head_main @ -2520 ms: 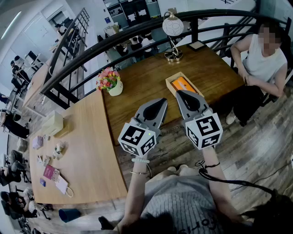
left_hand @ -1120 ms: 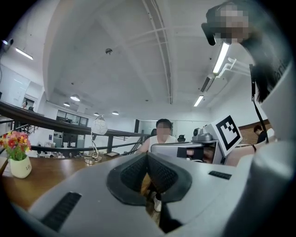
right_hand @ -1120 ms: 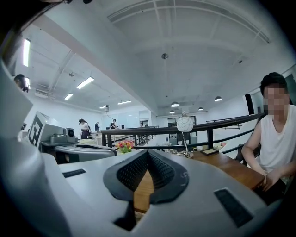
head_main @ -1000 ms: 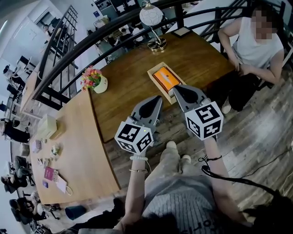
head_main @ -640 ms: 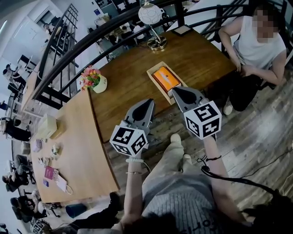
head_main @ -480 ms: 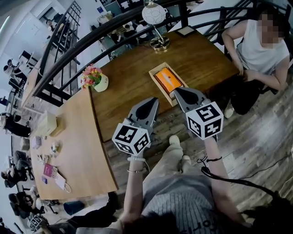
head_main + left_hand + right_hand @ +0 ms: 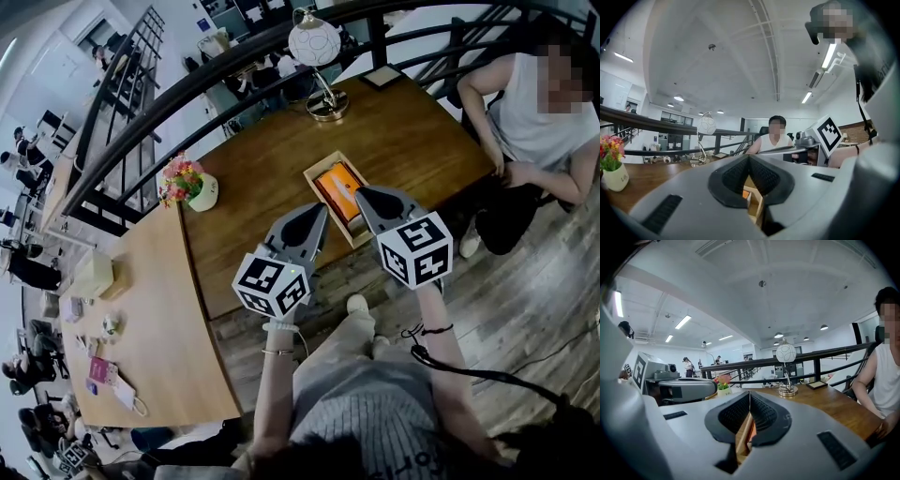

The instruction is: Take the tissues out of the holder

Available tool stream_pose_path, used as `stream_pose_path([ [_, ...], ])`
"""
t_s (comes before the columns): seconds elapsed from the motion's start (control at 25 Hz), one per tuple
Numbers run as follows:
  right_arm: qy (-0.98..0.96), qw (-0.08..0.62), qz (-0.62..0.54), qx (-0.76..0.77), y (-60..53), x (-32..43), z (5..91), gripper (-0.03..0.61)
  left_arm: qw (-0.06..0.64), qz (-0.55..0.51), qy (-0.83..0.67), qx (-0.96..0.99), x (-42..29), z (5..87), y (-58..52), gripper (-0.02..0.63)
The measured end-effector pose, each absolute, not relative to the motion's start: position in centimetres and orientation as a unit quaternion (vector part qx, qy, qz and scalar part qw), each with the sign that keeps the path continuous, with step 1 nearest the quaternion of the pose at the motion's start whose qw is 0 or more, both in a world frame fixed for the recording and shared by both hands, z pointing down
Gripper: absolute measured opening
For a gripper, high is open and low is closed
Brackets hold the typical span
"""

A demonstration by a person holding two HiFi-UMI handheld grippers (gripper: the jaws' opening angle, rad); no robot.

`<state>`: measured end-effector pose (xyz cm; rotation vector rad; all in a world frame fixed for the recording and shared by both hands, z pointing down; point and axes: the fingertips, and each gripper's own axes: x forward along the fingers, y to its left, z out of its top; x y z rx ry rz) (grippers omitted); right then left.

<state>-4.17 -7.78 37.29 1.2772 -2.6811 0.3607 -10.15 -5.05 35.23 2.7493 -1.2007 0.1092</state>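
Mezzanine space, dark curved railing (image 7: 187, 89) behind a dark wood worktop (image 7: 422, 141). Wooden holder (image 7: 321, 167) lies flat by the worktop's front edge, roughly mid-length, its long axis running inward from that edge. An orange tissues pack (image 7: 337, 186) lies inside and fills most of it.

Over the holder's near end hangs the right gripper (image 7: 359, 190), jaws pressed together with nothing between them. The right gripper view shows the holder's wooden rim through the gap below the tips. Just beside the holder's left rim is the left gripper (image 7: 322, 211), jaws likewise together and empty. Both marker cubes face the head camera.

Further out:
- flower pot (image 7: 202, 192) at the worktop's left end
- globe lamp (image 7: 314, 42) near the back edge
- seated person (image 7: 539, 122) at the right end

On the left adjoins a lighter worktop (image 7: 141, 319) with small items on it.
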Motion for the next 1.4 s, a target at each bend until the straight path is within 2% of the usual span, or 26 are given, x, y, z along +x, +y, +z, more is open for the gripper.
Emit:
stream_pose_path([
  [0.36, -0.892, 0.091, 0.146, 0.418, -13.9, -5.8, 38.3, 0.012, 0.074, 0.045, -0.407, 0.909, -11.8, 35.4, -10.2, 0.008],
  [0.76, -0.890, 0.142, 0.176, 0.397, -15.8, -7.7, 41.8, 0.014, 0.103, 0.040, -0.411, 0.905, -13.6, 38.2, -13.0, 0.008],
  [1.04, -0.881, 0.204, 0.194, 0.381, -16.5, -8.2, 45.0, 0.017, 0.128, 0.036, -0.418, 0.898, -14.0, 39.5, -13.6, 0.008],
  [1.08, -0.880, 0.211, 0.198, 0.377, -16.6, -8.2, 45.3, 0.023, 0.131, 0.034, -0.420, 0.897, -14.0, 39.5, -13.7, 0.008],
  [1.16, -0.875, 0.222, 0.219, 0.370, -16.8, -8.2, 46.1, 0.082, 0.139, 0.033, -0.422, 0.895, -13.9, 39.8, -14.0, 0.008],
  [1.4, -0.860, 0.270, 0.247, 0.356, -17.4, -8.0, 48.2, 0.095, 0.169, 0.031, -0.429, 0.887, -13.3, 41.3, -14.1, 0.008],
])
